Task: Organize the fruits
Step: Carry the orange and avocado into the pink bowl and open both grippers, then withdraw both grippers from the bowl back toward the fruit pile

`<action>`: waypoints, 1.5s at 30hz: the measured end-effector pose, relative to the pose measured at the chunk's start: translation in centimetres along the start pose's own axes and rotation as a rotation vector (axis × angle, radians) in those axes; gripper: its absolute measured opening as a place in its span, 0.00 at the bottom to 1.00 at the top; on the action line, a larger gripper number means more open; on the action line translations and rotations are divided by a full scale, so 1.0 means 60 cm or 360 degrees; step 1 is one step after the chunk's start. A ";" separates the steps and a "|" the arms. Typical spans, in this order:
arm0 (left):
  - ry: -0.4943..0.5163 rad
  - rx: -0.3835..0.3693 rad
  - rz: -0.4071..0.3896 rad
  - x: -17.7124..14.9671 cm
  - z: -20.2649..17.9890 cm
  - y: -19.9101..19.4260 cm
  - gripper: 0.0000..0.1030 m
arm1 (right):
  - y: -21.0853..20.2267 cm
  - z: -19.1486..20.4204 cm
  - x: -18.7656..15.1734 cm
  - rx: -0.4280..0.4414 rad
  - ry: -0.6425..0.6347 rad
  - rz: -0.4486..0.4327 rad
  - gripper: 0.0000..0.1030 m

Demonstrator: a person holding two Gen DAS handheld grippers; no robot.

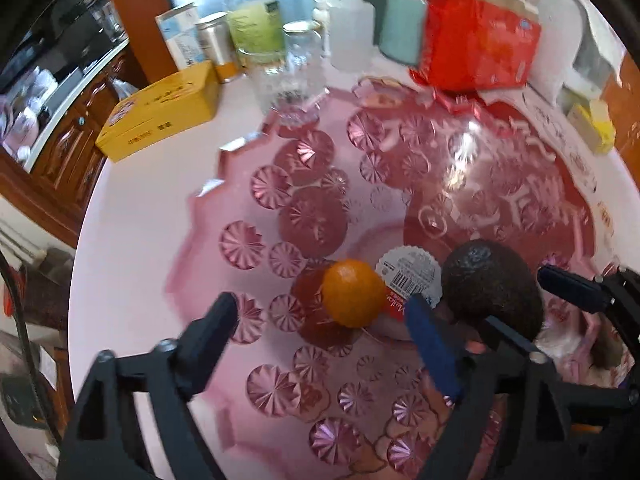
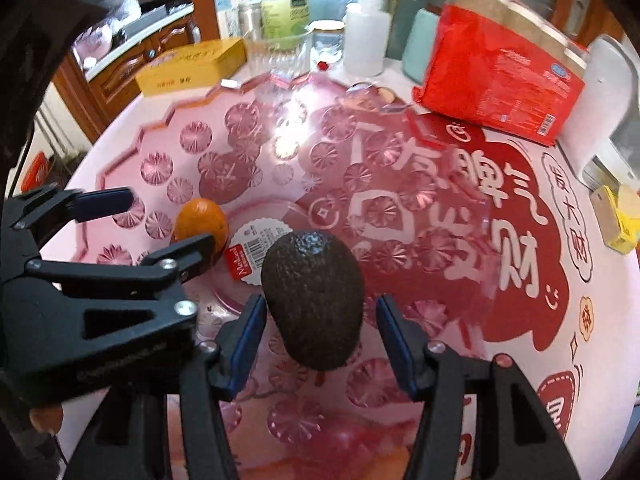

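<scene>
Both hand-held grippers reach in low over a pink cut-glass fruit bowl (image 2: 168, 152) that stands on the tabletop (image 1: 132, 248).

The right gripper (image 2: 322, 328) points toward the bowl's far rim. Its blue-padded fingers (image 2: 244, 340) stand spread on either side of a dark avocado (image 2: 314, 300), with a narrow gap showing on each side, so the jaws are not closed on the fruit. The avocado lies near the middle of the bowl, just beside the white barcode sticker (image 2: 256, 240) on the bowl's floor, its narrower end pointing away from the right wrist camera. Its skin is nearly black and pebbled.

The left gripper (image 1: 324, 320) comes in from the bowl's left side, jaws wide apart. A small orange (image 1: 352, 294) sits between its fingers without touching either; one finger (image 1: 430, 344) carries a blue pad. The orange is round, bright and smooth, and rests on the bowl's floor just to the left of the sticker, apart from the avocado. From the right wrist view, one black left finger crosses in front of the orange.

Beyond the bowl's far rim stand a yellow box (image 1: 160, 112), a clear glass jar (image 1: 296, 80) and a red package (image 2: 500, 76), all crowded toward the tabletop's far edge.
</scene>
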State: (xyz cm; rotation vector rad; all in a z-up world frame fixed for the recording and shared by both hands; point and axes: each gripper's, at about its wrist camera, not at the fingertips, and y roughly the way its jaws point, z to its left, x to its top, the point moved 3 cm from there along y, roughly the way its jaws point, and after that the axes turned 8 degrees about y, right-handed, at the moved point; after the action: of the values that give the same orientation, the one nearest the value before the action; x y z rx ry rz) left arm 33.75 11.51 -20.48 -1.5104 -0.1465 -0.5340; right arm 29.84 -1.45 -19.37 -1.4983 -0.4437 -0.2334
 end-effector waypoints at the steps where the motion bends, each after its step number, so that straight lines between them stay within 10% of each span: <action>1: -0.0023 -0.0010 -0.0011 0.000 0.005 -0.007 0.87 | -0.005 -0.004 0.002 0.0010 0.0016 -0.0009 0.57; 20: -0.0088 -0.0048 -0.0375 -0.065 0.015 -0.201 0.87 | -0.116 -0.003 -0.034 0.0099 0.0178 -0.0112 0.59; 45: -0.0240 -0.0047 -0.0394 -0.165 -0.109 -0.415 0.93 | -0.362 -0.134 -0.150 0.0217 0.0301 -0.0363 0.59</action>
State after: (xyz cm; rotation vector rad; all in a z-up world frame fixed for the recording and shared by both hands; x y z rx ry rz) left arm 13.09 8.32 -2.50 -1.5710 -0.4487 -0.6208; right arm 13.84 -12.04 -3.59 -1.2785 -0.4685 -0.5103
